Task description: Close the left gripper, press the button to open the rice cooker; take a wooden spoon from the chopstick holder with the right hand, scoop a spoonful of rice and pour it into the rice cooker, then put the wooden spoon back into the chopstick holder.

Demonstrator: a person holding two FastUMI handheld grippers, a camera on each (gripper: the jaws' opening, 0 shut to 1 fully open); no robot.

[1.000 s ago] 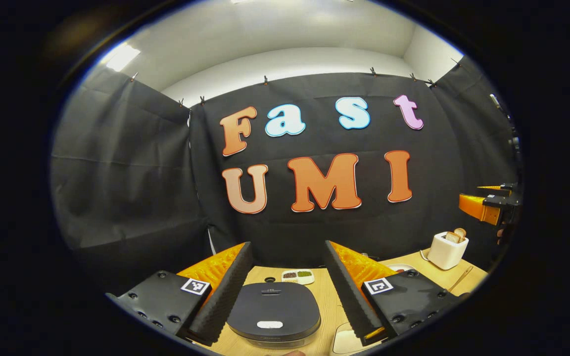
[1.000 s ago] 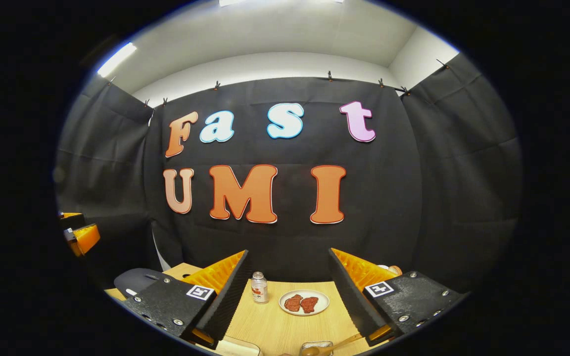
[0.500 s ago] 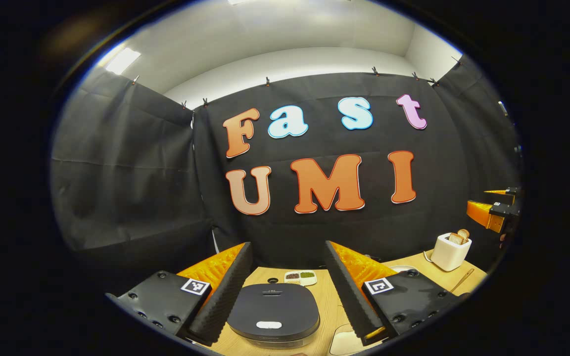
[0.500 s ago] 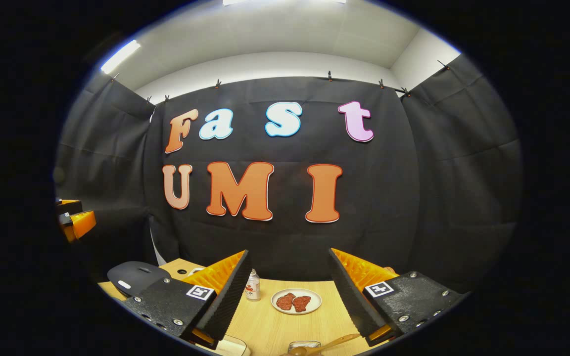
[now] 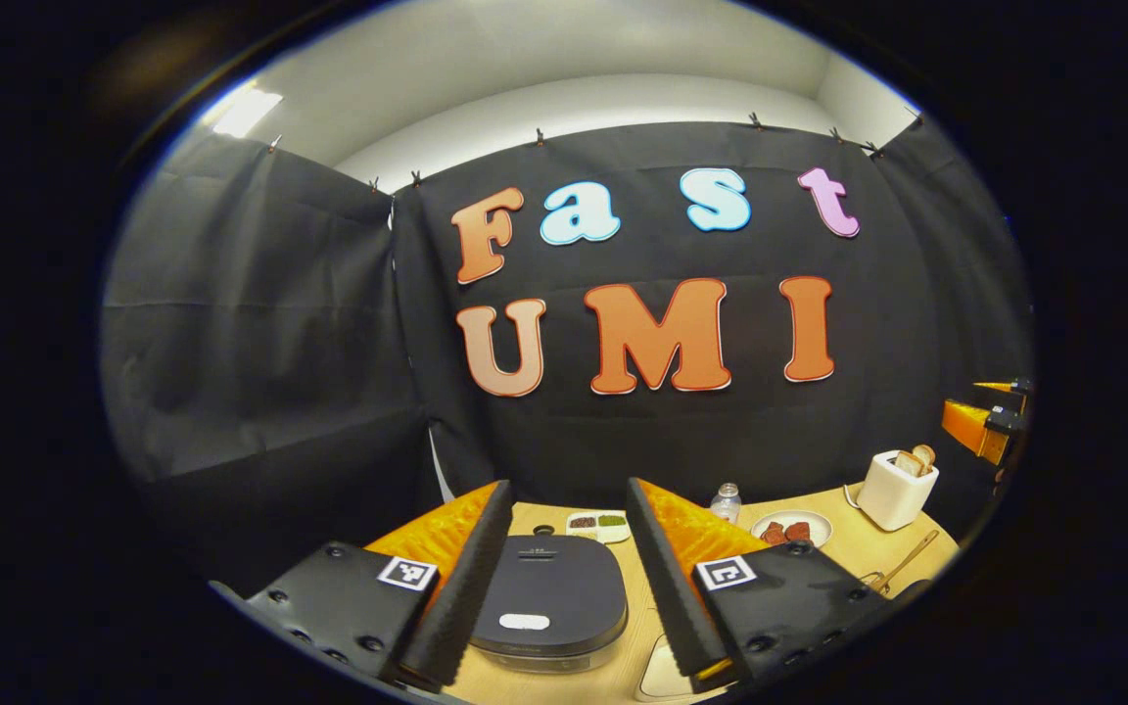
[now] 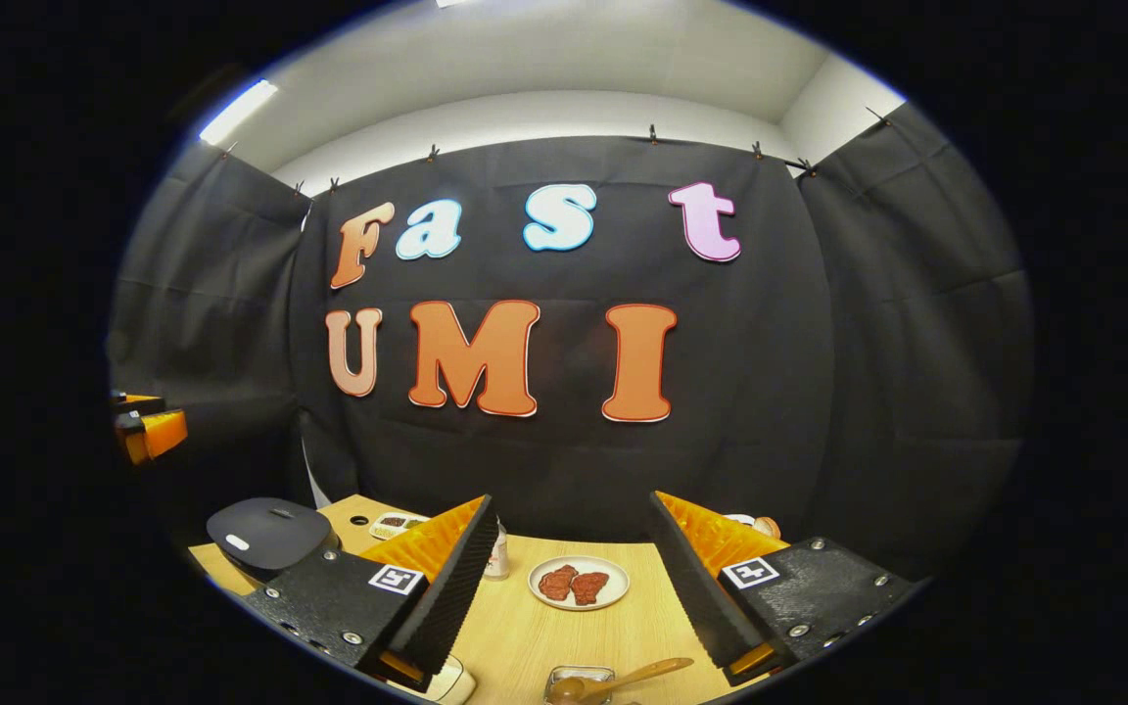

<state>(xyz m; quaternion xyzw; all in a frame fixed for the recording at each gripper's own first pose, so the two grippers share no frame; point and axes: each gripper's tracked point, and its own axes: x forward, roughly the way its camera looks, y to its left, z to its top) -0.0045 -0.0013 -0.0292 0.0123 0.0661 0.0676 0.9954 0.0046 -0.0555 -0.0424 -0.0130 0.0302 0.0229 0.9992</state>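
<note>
The left gripper (image 5: pixel 564 548) has its jaws wide apart with nothing between them; it hangs above the dark grey, rounded-square rice cooker (image 5: pixel 546 602), whose lid is down. The cooker's pale oval button (image 5: pixel 525 621) faces up near the front edge. Each gripper body carries small square black-and-white marker tags; no brand or readable label can be made out on the cooker. Behind the cooker on the light wooden table (image 5: pixel 848 548) lies a small white divided dish (image 5: pixel 597 525) of dark and green bits, then a clear bottle (image 5: pixel 726 501), a white plate of reddish meat (image 5: pixel 791 529), and a white toaster with bread slices (image 5: pixel 895 488).

The right gripper (image 6: pixel 572 563) also stands wide open and empty, above the table. A wooden spoon (image 6: pixel 623 678) lies slanted in a small clear holder (image 6: pixel 574 680) at the near edge.
</note>
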